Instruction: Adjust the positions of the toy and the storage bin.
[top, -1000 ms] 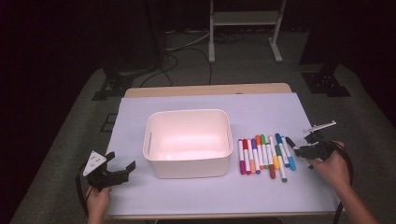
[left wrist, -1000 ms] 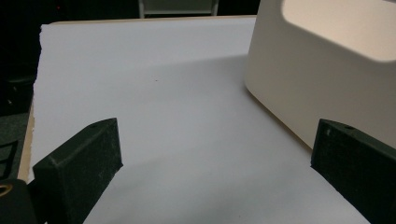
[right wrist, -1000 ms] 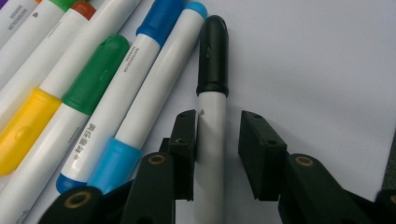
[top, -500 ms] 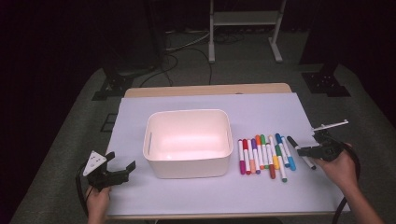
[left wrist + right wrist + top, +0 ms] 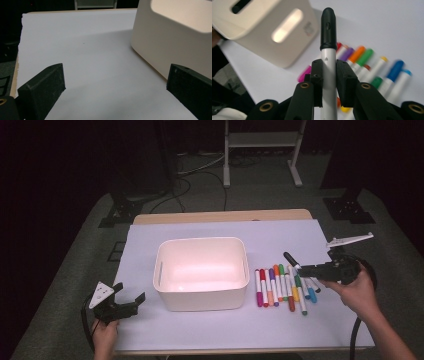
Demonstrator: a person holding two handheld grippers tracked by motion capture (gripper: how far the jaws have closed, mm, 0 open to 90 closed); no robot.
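Light falls from above onto my pale lilac paper-covered worktop (image 5: pixel 210 330), while the room behind sits nearly black. The open white plastic bin (image 5: pixel 202 273) glows pinkish inside. In my right gripper view the row of coloured felt-tip markers (image 5: pixel 372 65) blurs softly.

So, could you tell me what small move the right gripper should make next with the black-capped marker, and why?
Probably carry it leftward toward the white bin. The right gripper is shut on the black-capped marker and holds it above the row of markers lying on the table, while the bin beside them stands open. The left gripper waits open near the bin's other side.
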